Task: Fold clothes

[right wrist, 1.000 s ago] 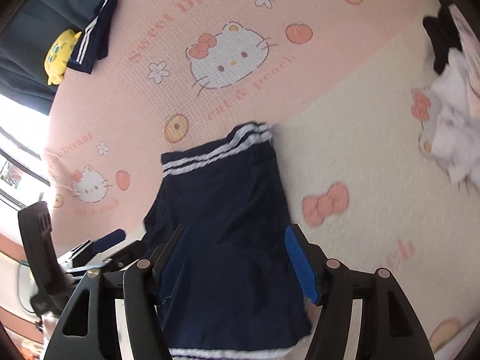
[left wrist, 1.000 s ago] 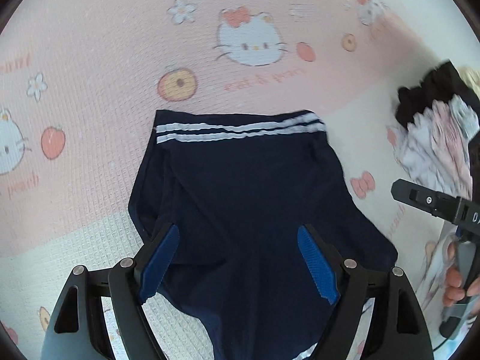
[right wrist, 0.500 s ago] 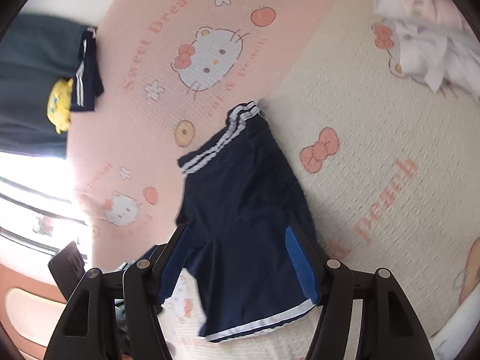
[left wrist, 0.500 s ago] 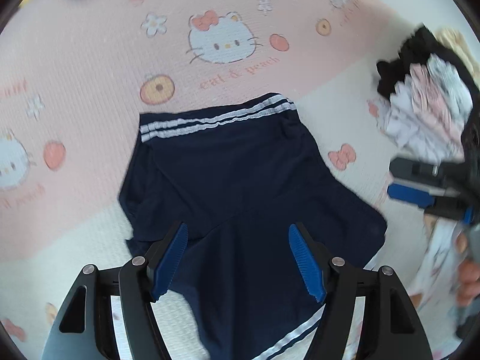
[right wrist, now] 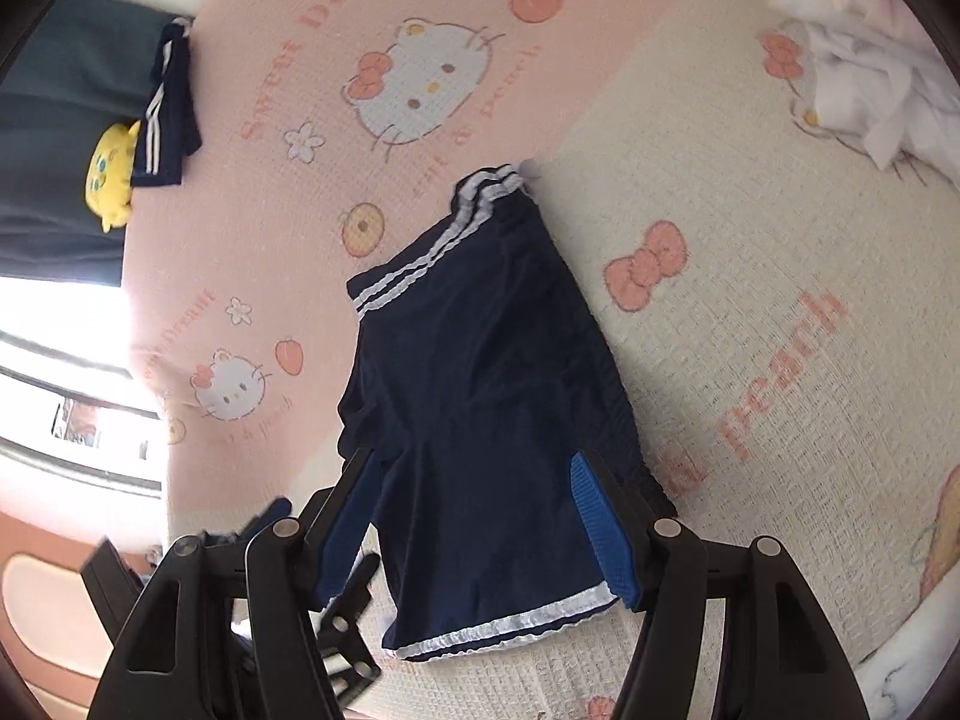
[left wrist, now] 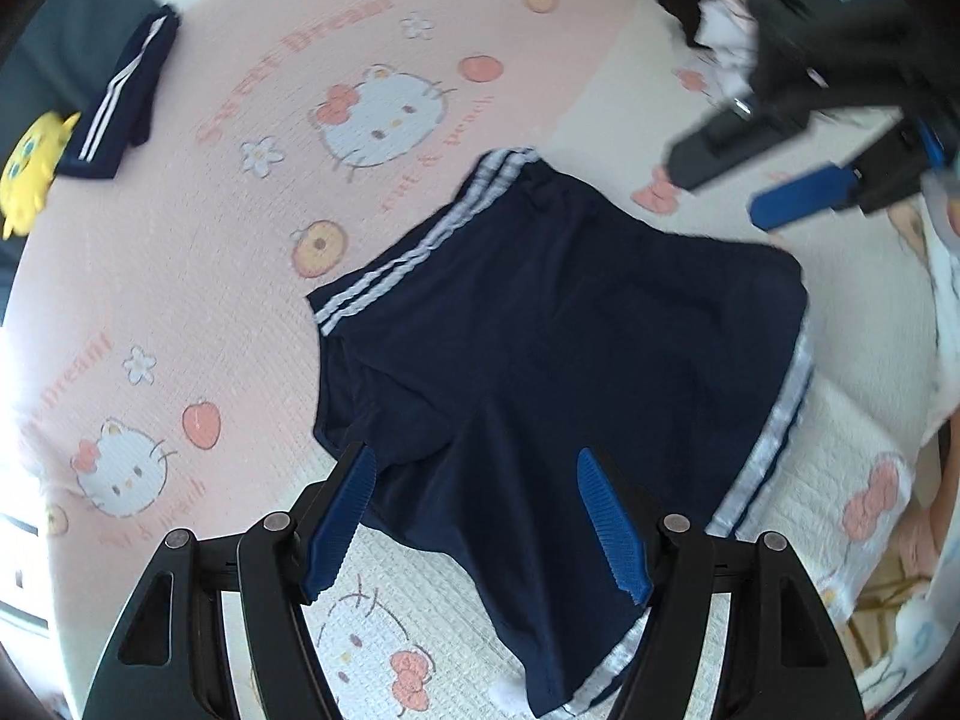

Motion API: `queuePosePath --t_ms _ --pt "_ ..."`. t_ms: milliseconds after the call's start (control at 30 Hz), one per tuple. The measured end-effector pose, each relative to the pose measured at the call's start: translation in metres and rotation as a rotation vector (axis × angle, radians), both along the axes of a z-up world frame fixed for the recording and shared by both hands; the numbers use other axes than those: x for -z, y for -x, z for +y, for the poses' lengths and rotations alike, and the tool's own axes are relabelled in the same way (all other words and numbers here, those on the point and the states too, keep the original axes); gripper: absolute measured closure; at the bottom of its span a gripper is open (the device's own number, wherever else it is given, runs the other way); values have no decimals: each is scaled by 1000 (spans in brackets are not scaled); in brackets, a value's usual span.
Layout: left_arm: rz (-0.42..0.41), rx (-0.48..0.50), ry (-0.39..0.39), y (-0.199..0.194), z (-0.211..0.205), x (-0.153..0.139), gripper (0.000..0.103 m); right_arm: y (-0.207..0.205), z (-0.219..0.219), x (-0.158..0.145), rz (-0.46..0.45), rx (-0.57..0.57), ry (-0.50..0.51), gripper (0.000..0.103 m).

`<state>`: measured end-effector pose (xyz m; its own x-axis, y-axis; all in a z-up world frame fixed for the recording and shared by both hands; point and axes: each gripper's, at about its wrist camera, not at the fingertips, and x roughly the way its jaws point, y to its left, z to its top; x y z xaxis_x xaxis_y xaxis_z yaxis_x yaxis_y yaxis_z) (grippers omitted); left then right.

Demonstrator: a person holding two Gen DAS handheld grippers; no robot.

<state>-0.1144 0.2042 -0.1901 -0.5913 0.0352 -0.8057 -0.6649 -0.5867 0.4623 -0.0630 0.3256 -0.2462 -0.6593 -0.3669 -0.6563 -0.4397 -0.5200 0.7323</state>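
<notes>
Navy shorts (left wrist: 558, 360) with white stripes lie spread flat on the pink and cream cartoon-cat blanket (left wrist: 210, 300). My left gripper (left wrist: 477, 525) hovers open over the shorts' near leg, blue pads wide apart and nothing pinched between them. At the top right of the left wrist view, my right gripper (left wrist: 774, 180) reaches in beside the shorts' far edge. The right wrist view shows the same shorts (right wrist: 480, 384) running away from me, with the right gripper (right wrist: 474, 528) open above the hem end. Part of the left gripper's black frame (right wrist: 342, 630) shows at the lower left there.
A folded navy striped garment (left wrist: 120, 108) and a yellow plush toy (left wrist: 33, 180) sit at the far left by a dark cushion (right wrist: 60, 120). A heap of white, pink and black clothes (right wrist: 870, 90) lies at the far right. The bed's edge and a bright window are at the left.
The left gripper rolled and shifted, so the shorts now lie slanted in its view, and its jaws narrowed a little. The right gripper rolled and now appears much nearer at the upper right.
</notes>
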Motion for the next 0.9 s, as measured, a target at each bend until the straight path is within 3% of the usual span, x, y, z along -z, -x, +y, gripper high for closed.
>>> queuePosePath --t_ms 233,400,500,667,900 --pt "-87 17 -36 -7 -1 2 35 -21 19 15 -28 123 156 38" --pt "-209 -12 -138 -6 -8 0 35 -32 21 18 -30 135 177 38" --pt "-224 -29 -155 -6 -9 0 35 -35 20 20 -18 134 210 38" --pt "-279 -20 -184 -5 -8 1 35 -32 16 24 -76 98 168 38" --pt "-353 25 -189 -16 -1 7 35 -37 17 40 -119 111 231 38"
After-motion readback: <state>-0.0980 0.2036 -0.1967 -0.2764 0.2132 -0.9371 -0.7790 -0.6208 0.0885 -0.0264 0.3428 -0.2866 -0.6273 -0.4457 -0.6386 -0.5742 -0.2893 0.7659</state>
